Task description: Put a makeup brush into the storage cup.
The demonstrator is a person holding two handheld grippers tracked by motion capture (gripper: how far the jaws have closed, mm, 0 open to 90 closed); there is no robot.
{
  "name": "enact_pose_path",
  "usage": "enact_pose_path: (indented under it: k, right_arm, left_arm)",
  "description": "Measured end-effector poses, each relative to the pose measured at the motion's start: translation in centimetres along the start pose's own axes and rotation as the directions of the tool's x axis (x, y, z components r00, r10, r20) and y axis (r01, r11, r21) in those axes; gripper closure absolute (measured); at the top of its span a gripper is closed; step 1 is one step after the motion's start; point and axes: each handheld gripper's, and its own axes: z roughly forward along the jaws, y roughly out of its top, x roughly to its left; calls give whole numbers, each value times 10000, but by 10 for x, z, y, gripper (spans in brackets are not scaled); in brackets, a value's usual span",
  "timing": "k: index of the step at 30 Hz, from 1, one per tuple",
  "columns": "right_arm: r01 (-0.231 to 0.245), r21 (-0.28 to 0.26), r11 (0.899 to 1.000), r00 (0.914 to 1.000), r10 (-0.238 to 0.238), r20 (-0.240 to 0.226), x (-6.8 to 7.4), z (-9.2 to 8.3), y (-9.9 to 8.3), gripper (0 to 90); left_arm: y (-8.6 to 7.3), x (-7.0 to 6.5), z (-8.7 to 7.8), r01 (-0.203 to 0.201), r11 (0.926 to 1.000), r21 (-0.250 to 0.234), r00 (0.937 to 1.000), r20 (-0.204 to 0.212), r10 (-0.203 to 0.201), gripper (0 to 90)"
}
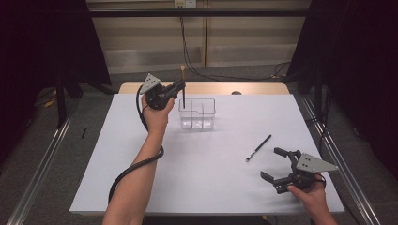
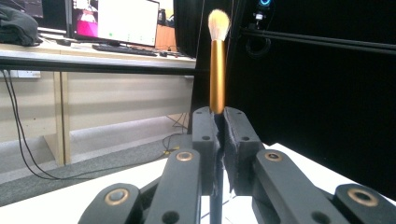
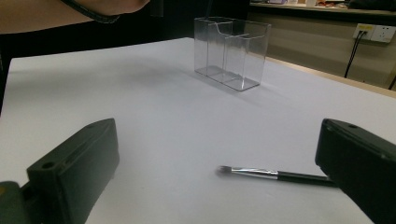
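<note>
Left tongs (image 1: pixel 178 89) clamped shut, raised, right tongs (image 1: pixel 277 164) gaping

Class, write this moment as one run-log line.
left claw: shut on gold-handled makeup brush, upright over clear plastic organiser | right claw: open | thin black brush: lying on table

Box (image 3: pixel 232 51) is clear glossy plastic; brush (image 2: pixel 217 70) has a shiny gold metal ferrule and soft bristles; worktop (image 1: pixel 187 164) is matt white.
</note>
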Motion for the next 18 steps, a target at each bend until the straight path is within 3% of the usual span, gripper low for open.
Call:
enact_pose_path:
  k: [18]
  right_arm:
    - [-7,18,10000,10000,7,1,0,0,0,0]
  left_arm:
    - [-8,0,-1,88,9999,106,10000,-23,-87,838]
